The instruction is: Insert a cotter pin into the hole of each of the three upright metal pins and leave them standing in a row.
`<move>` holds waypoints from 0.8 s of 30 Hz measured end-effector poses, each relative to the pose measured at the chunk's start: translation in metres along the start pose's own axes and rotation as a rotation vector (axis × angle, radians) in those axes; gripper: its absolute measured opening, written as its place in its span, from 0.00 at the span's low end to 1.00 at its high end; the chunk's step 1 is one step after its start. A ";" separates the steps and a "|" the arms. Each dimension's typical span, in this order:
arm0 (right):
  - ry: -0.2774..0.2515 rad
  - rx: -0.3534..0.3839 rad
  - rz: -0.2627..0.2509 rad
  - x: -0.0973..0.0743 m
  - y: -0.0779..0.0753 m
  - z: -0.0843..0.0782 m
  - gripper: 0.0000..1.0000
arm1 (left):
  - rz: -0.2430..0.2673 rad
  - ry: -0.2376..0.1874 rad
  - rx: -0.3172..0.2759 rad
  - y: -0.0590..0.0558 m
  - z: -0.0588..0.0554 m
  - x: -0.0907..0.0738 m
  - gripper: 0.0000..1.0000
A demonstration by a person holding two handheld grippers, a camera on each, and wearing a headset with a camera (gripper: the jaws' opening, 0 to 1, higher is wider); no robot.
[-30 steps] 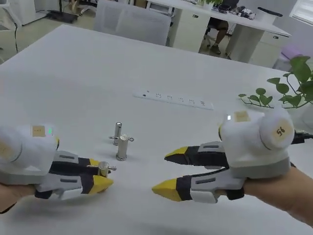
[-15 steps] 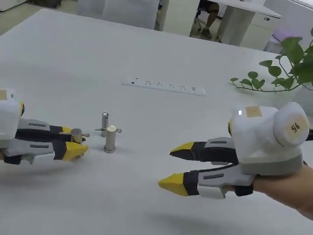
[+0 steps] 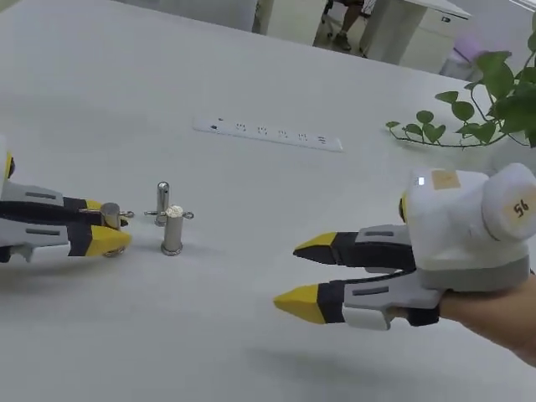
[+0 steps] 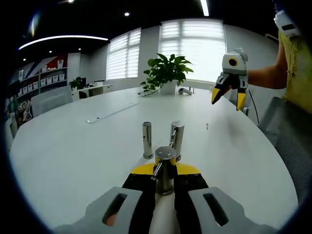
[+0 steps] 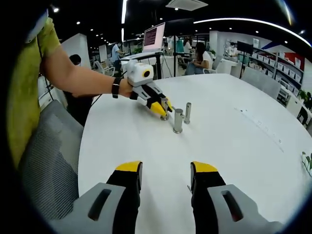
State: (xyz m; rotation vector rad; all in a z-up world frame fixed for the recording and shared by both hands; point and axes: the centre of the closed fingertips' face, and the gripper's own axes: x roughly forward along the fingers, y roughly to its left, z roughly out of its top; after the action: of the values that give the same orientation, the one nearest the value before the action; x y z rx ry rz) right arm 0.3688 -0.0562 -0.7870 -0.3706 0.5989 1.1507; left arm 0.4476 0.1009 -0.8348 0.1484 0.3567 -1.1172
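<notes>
L claw (image 4: 165, 169) clamped on pin (image 3: 110, 218) w/ cotter (image 3: 124, 214) in: set plumb on surface (image 3: 251, 84), in line w/ other two pins (image 3: 172, 230), release slow; R claw (image 3: 287, 274) apart, empty.

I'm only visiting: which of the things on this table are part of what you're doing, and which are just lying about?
Part of the job:
left hand-held gripper, shut on a metal pin
nearer standing pin
farther standing pin
right hand-held gripper, open

Just lying about:
power strip
potted plant
</notes>
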 end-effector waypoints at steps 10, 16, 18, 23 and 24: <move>0.018 -0.007 0.000 -0.002 -0.002 -0.002 0.41 | -0.014 -0.032 0.005 0.001 0.003 0.005 0.11; 0.021 -0.008 0.003 0.000 -0.002 -0.003 0.41 | -0.018 -0.058 0.021 0.003 0.003 0.006 0.11; 0.022 -0.008 0.005 0.000 -0.001 -0.003 0.41 | -0.019 -0.061 0.021 0.003 0.003 0.006 0.12; 0.020 -0.010 -0.005 -0.001 -0.003 -0.003 0.41 | -0.019 -0.064 0.021 0.002 0.003 0.004 0.12; 0.021 -0.008 -0.005 -0.001 -0.003 -0.003 0.41 | -0.020 -0.064 0.020 0.002 0.003 0.004 0.12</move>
State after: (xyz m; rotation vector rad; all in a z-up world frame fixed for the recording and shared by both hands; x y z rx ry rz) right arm 0.3707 -0.0601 -0.7887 -0.3915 0.6118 1.1464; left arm 0.4518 0.0976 -0.8338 0.1268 0.2904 -1.1428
